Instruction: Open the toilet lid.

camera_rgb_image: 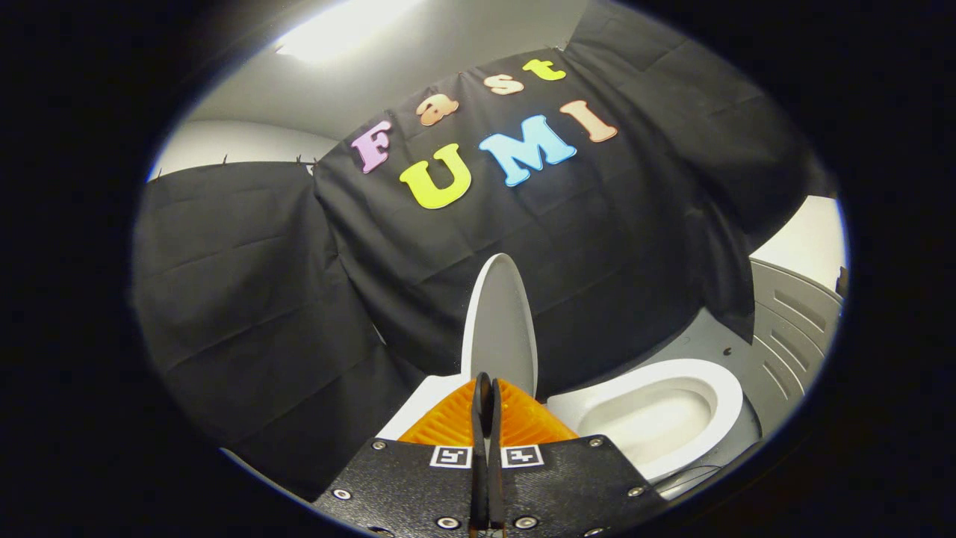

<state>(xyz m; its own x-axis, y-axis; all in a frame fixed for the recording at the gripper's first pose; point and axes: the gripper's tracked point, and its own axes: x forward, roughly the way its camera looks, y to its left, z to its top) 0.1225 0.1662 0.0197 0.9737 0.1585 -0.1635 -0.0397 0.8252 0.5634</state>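
Observation:
The toilet lid [499,314] stands raised and nearly upright, seen edge-on as a narrow pale oval against the black cloth wall. To its right the white seat and bowl [657,411] lie uncovered. My gripper [485,385] is shut, its two fingers pressed together with no clear gap. The fingertips sit right at the lower part of the lid. I cannot tell whether they touch it or pinch its edge.
A white part of the toilet body [418,407] shows to the left of the fingers. Black cloth [261,299] hangs close behind and to the left. A grey ribbed panel [792,329] and grey floor [709,344] lie beyond the bowl.

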